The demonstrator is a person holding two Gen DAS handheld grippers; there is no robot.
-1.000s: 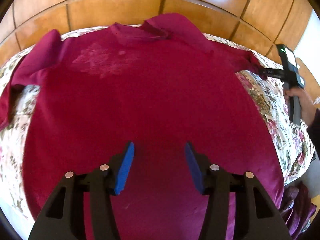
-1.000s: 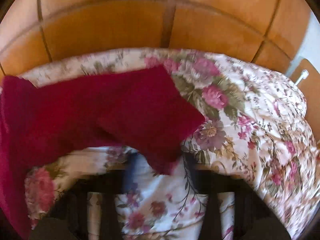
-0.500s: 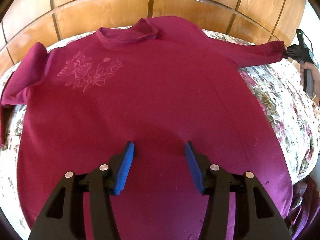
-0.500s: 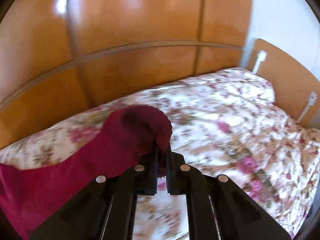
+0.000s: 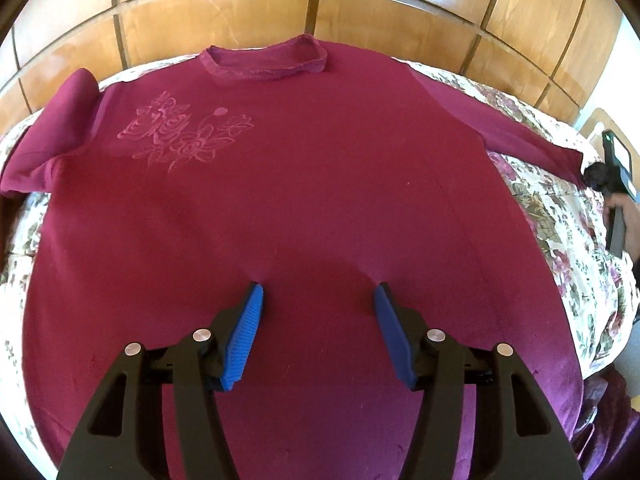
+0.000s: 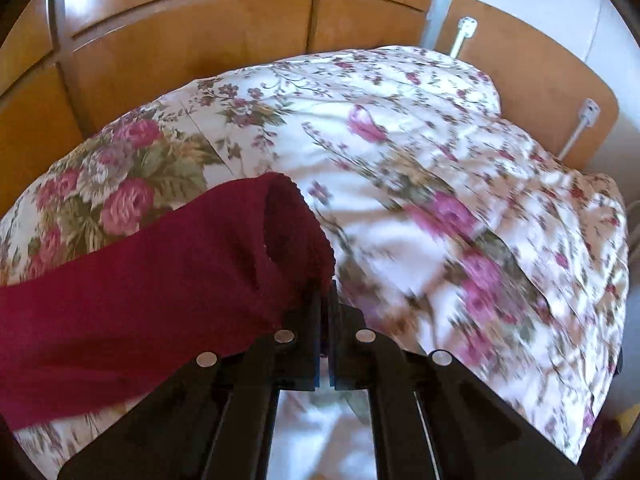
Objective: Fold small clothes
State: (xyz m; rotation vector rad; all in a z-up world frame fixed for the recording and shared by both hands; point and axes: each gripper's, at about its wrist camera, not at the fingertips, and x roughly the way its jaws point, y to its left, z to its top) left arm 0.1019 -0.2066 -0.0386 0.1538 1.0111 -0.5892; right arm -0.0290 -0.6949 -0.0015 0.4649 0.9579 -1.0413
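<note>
The maroon sweatshirt (image 5: 304,208) lies front up and spread flat on the floral bedspread (image 5: 568,224), its neckband (image 5: 264,62) at the far edge toward the wooden panelling (image 5: 224,16) and its hem nearest the left wrist camera. Its body axis runs straight away from the left gripper (image 5: 318,300), which hovers over the lower middle of the garment with its blue pads (image 5: 246,336) spread wide and holding nothing; whether the tips touch the cloth cannot be told. The right sleeve (image 6: 152,292) is drawn out sideways, well apart from the body, its long axis running from the shoulder to the cuff (image 6: 296,236). The right gripper (image 6: 326,312) is clenched on that cuff, jaws drawn close together with the fabric pinched at their tips; it is the nearer tool to this sleeve by far. The left sleeve (image 5: 52,136) lies bunched and doubled at the far left, untouched. Judgement: the sleeve stands ready to be carried inward across the chest, toward the left gripper; no fold is yet made. No containers are in view; a dark red heap (image 5: 600,436) shows at the bed's lower right, its nature unclear.
</note>
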